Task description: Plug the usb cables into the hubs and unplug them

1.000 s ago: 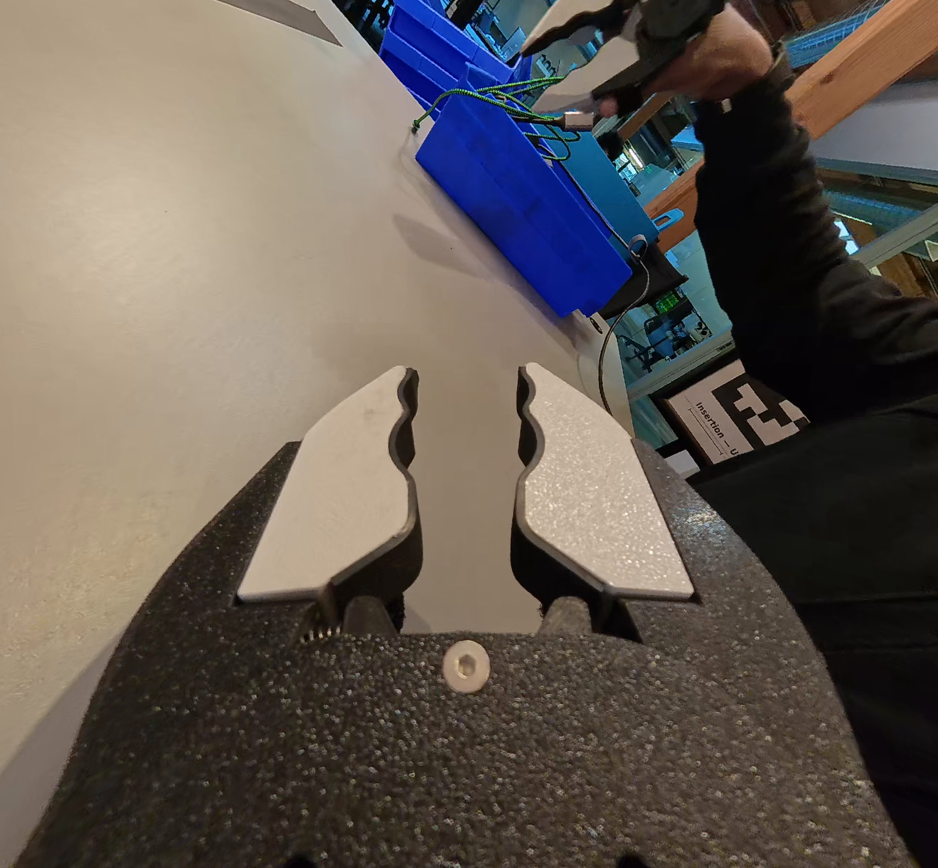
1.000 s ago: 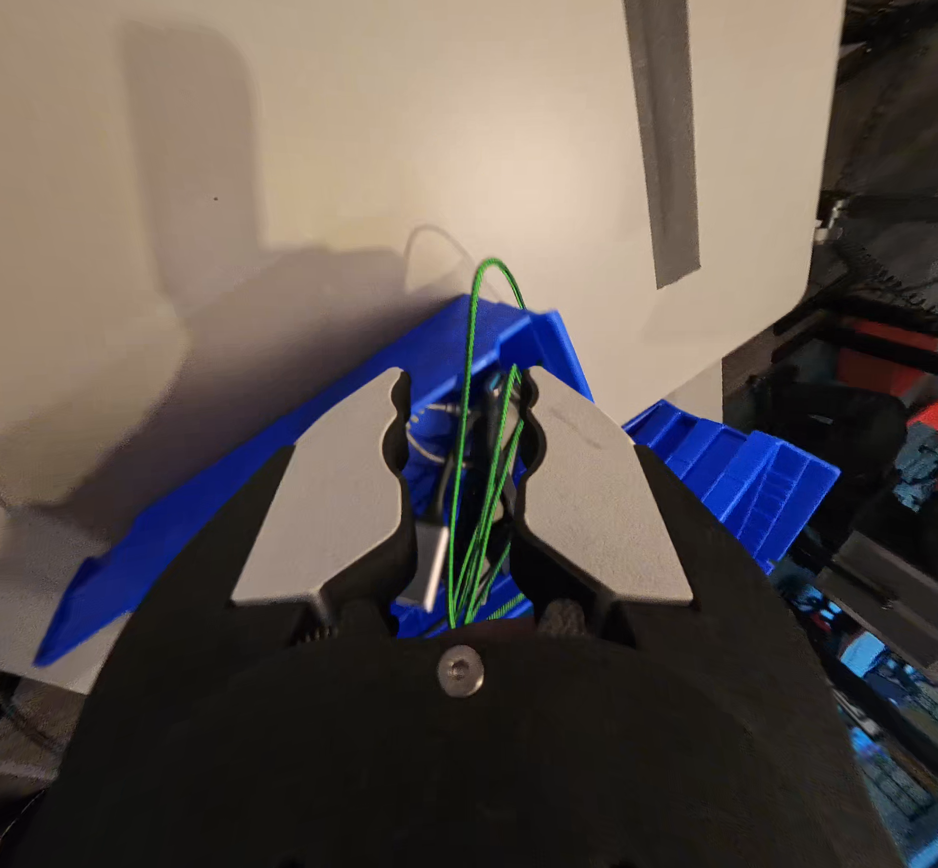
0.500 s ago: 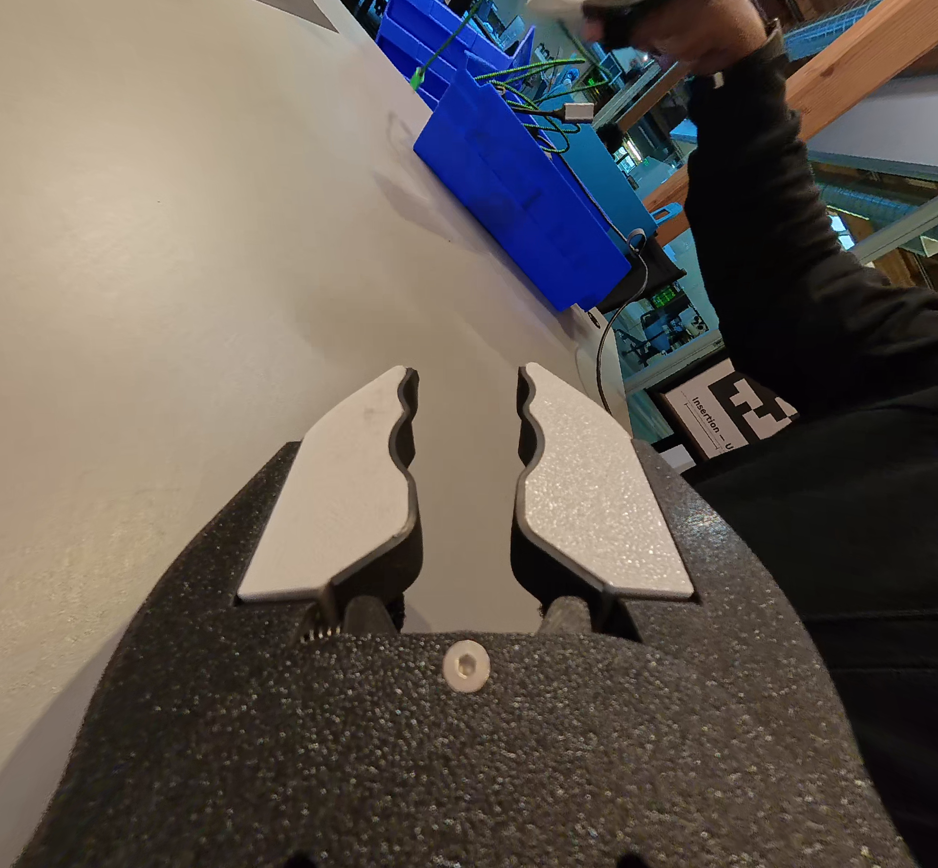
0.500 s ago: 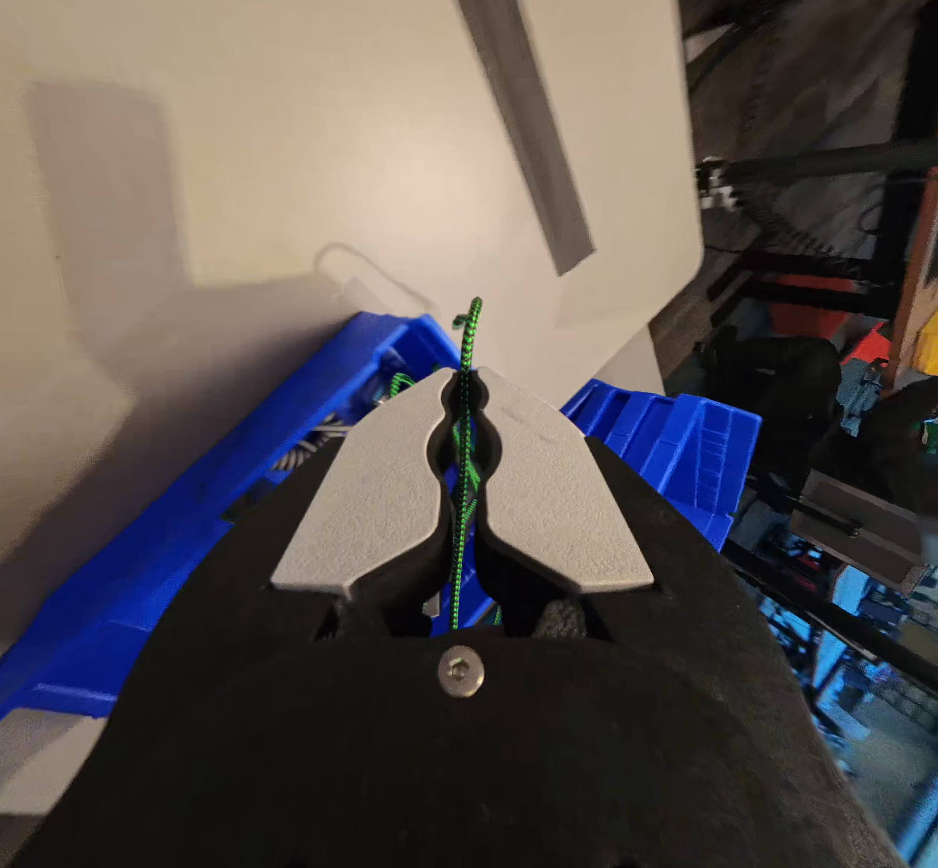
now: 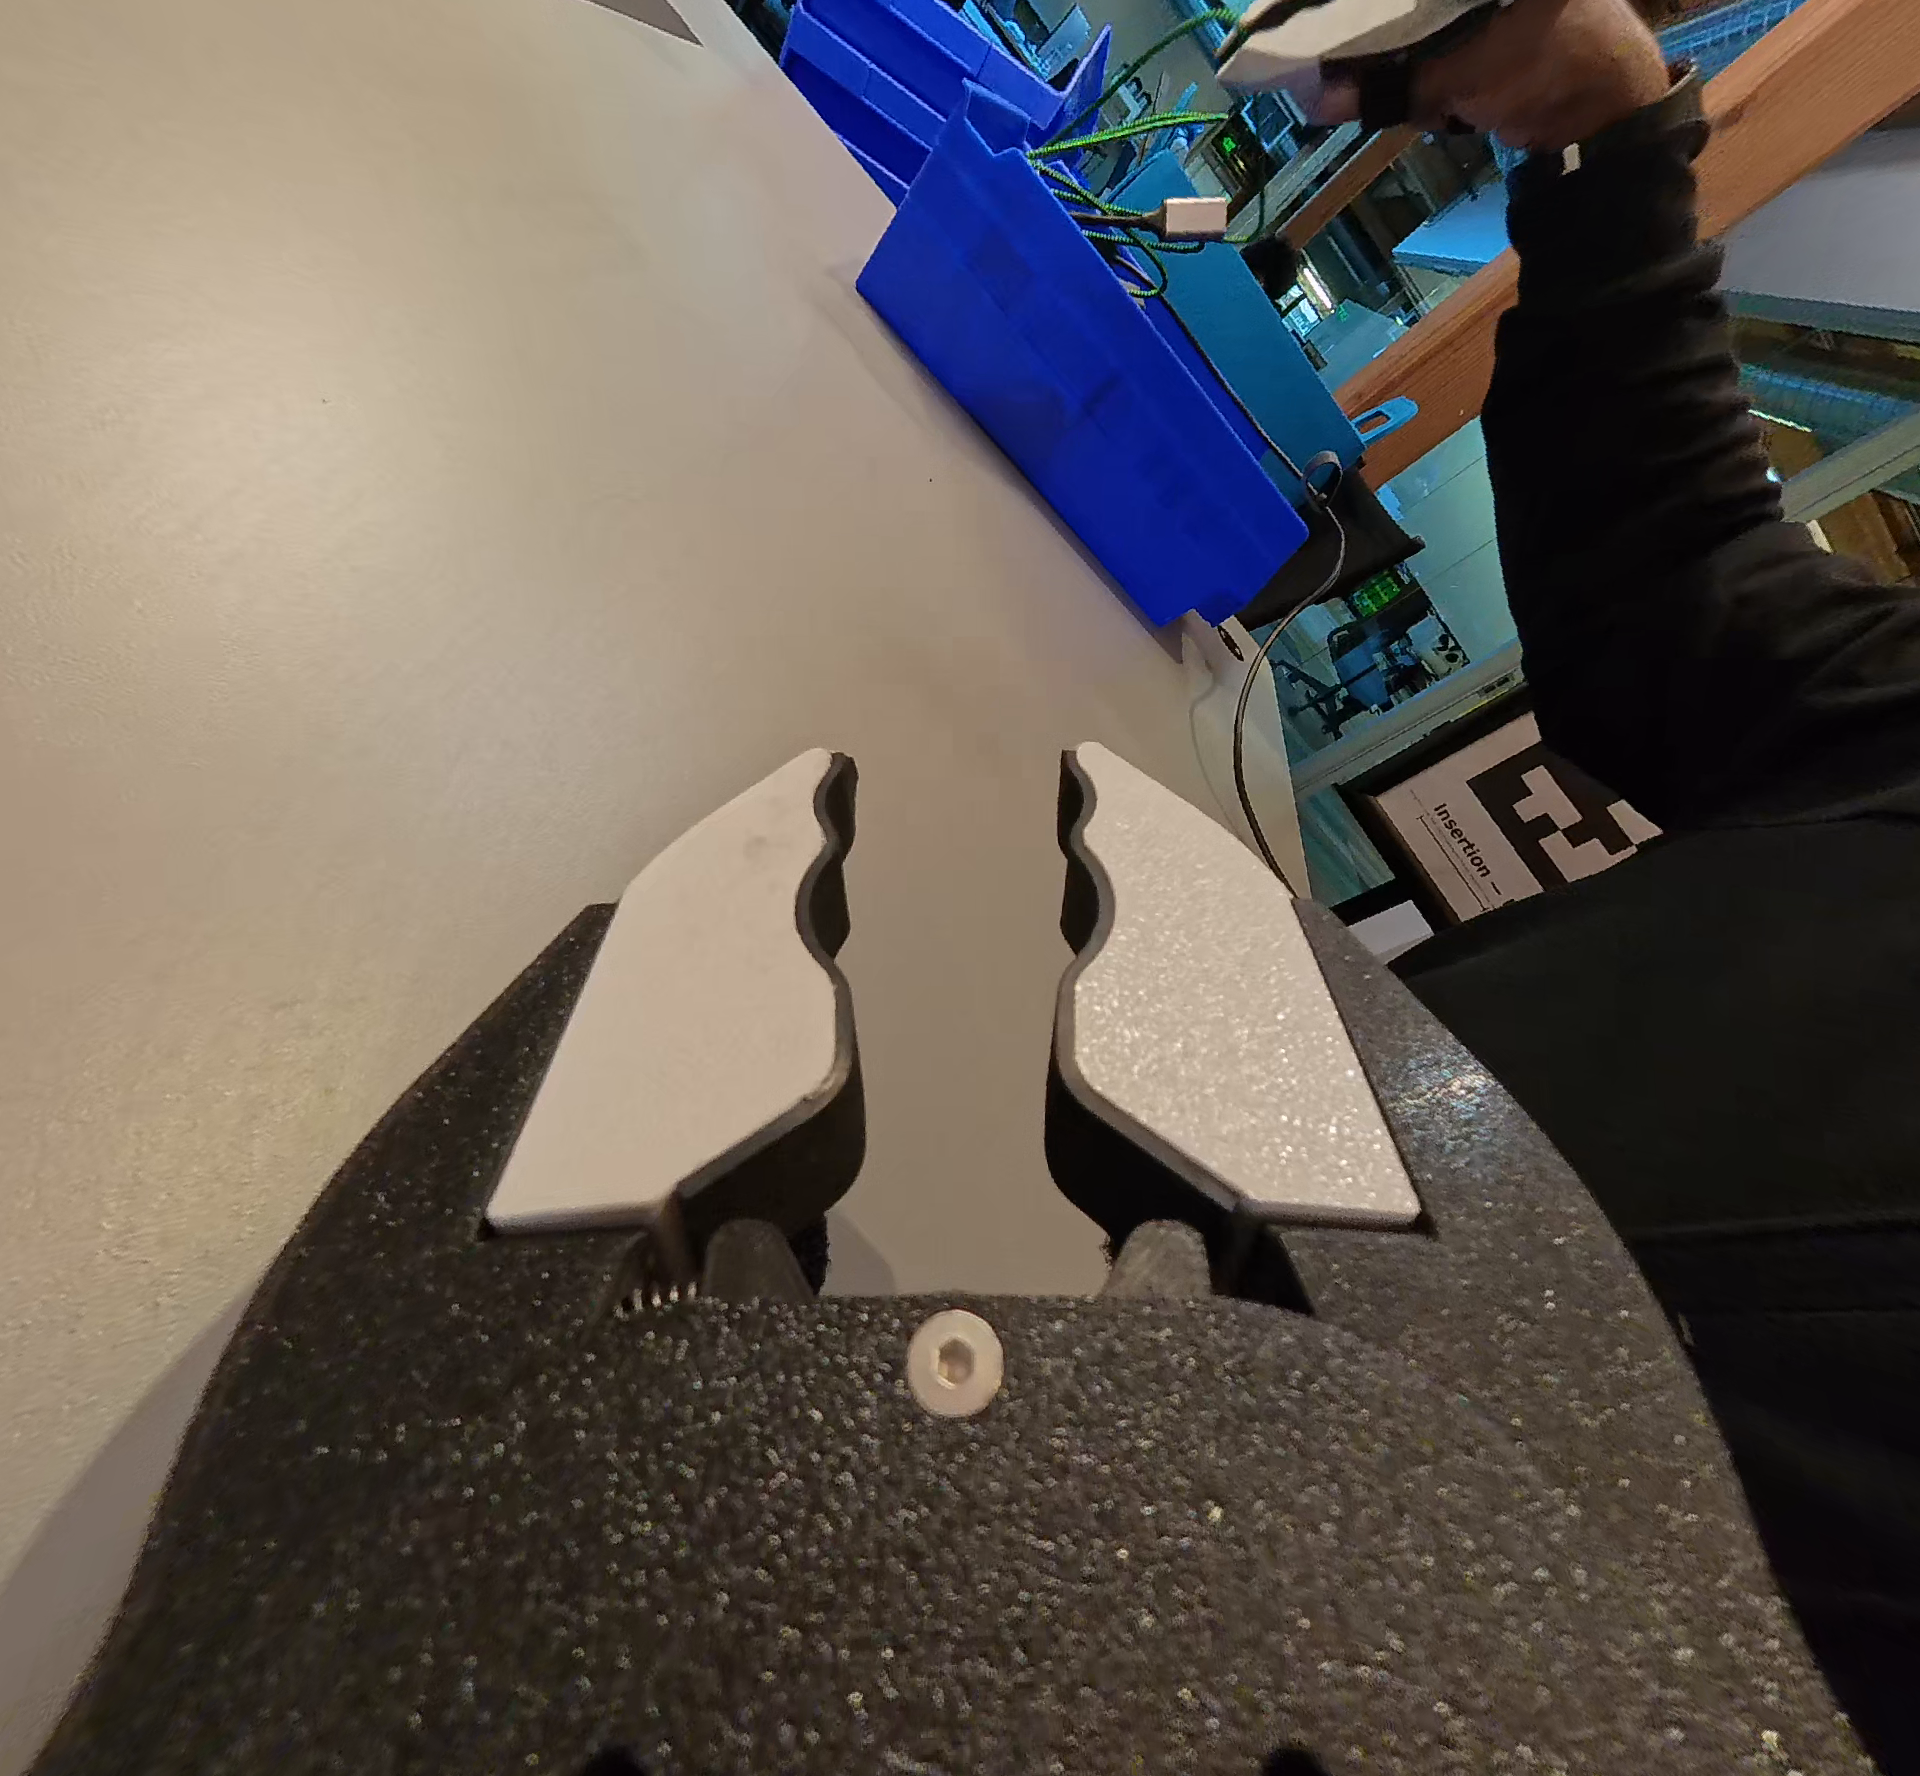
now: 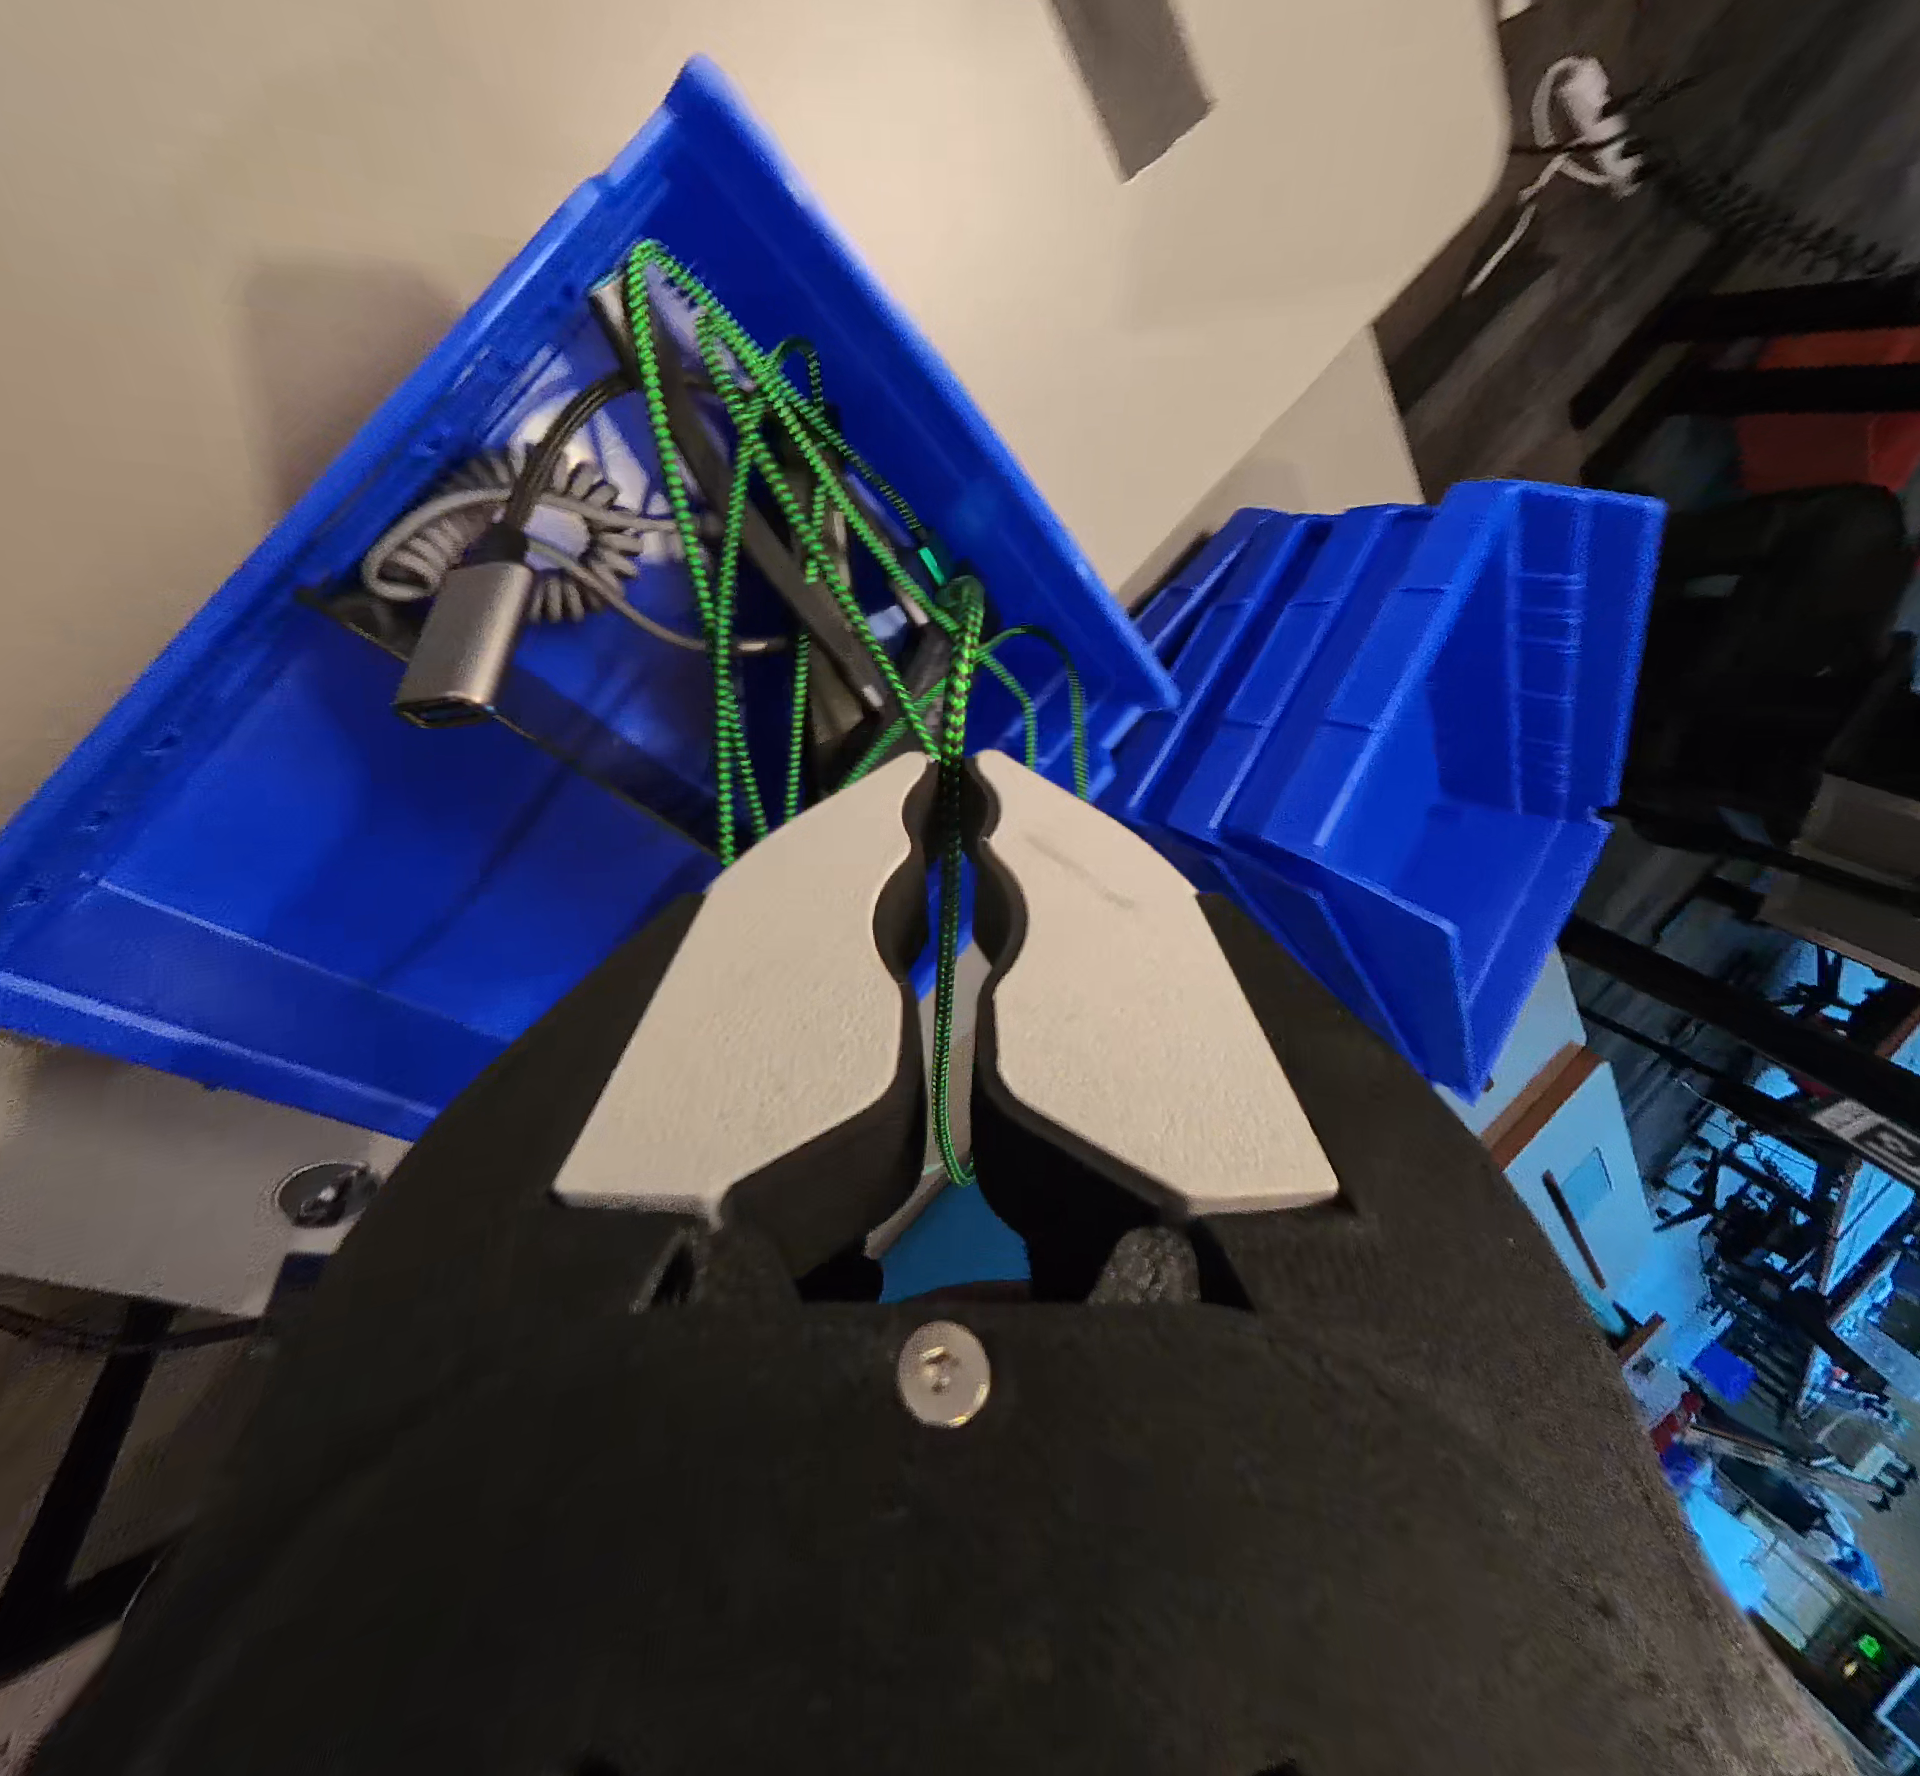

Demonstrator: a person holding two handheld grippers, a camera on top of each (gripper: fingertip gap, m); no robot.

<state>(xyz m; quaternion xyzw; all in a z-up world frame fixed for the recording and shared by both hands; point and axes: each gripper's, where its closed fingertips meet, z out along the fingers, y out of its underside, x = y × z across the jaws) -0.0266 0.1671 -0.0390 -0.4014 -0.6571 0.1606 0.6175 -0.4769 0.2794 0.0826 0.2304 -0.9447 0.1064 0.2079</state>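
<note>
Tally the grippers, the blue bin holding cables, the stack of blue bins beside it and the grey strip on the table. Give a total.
Grippers: 2 (left gripper open; right gripper shut on the green braided cable)
Blue bin holding cables: 1
Stack of blue bins: 1
Grey strip: 1
Total: 5

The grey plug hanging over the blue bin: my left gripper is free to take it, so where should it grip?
Grip the grey plug across its flat metal shell, coming from over the blue bin's open top; its cord end is snarled in the green cable.
</note>
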